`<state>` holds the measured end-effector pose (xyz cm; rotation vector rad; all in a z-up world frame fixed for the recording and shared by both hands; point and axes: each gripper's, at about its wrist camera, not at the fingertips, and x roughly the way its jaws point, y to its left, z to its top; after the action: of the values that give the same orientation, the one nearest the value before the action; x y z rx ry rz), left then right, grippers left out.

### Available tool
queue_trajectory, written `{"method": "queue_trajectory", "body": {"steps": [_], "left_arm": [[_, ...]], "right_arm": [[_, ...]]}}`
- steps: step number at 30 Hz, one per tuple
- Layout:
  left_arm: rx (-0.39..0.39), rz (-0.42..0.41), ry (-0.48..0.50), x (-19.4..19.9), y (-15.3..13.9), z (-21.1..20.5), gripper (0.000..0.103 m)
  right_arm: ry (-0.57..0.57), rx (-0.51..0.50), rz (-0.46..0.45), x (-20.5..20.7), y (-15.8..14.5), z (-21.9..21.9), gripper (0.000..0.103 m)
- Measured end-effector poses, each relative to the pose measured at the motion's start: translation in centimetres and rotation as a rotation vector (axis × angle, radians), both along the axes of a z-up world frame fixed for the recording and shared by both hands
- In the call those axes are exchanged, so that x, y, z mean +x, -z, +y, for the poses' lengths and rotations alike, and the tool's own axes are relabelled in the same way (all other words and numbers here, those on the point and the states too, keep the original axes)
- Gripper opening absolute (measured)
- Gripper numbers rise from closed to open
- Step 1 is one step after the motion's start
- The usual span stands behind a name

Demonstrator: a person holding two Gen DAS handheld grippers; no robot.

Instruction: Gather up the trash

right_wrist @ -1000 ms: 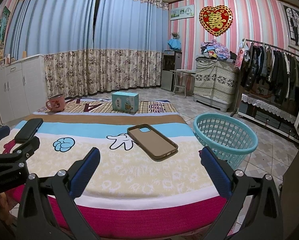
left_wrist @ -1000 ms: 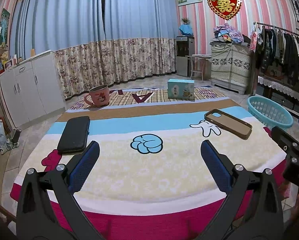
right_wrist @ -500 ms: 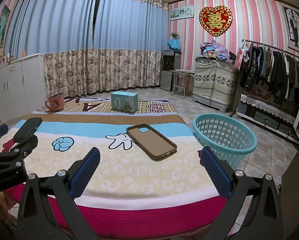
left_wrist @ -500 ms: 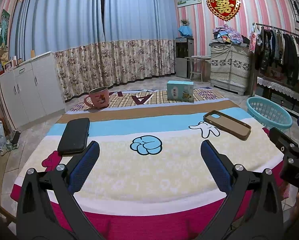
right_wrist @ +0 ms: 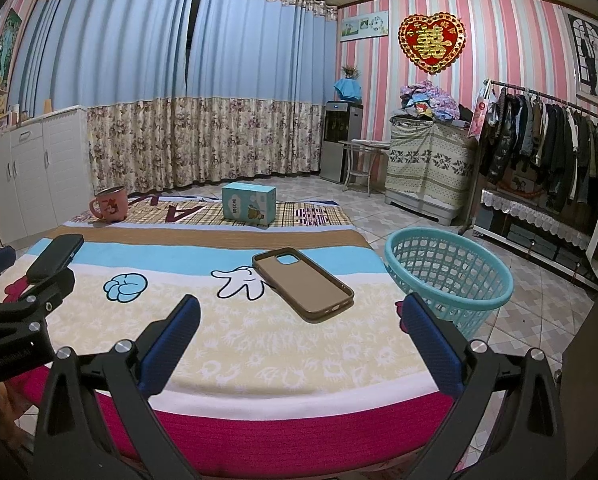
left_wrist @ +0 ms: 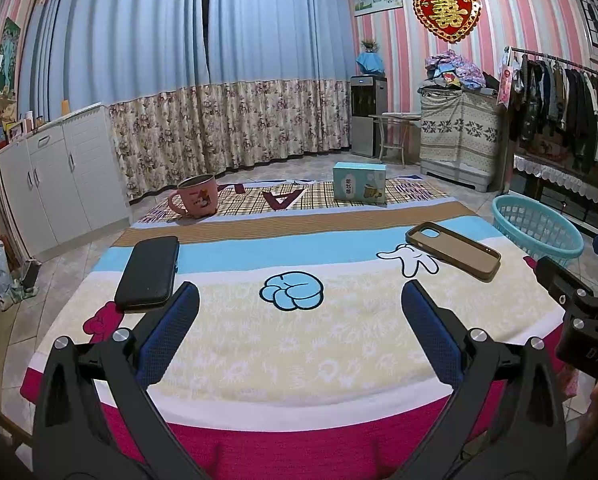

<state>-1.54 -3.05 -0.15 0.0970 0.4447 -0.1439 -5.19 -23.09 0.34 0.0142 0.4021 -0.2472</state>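
While level over the blanket (left_wrist: 299,344), both tools spread wide, empty

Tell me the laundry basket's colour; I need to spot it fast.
Teal laundry basket, with a lattice wall; clearest in the right wrist view.

Left gripper (left_wrist: 299,300) gapes wide, empty; right gripper (right_wrist: 299,312) likewise — both level, side by side.

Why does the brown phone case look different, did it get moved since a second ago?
No. The brown phone case still lies beside the white cartoon glove printed on the blanket. Only the camera drifted slightly; neither open gripper touches it.
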Motion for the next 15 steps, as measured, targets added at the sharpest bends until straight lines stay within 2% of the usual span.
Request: {"method": "queue_trajectory", "body": {"steps": [15], "left_arm": [[-0.003,-0.002,0.0,-0.02,-0.04,0.02,0.098]], "right_arm": [[0.001,0.0,0.0,-0.01,0.0,0.08,0.099]]}}
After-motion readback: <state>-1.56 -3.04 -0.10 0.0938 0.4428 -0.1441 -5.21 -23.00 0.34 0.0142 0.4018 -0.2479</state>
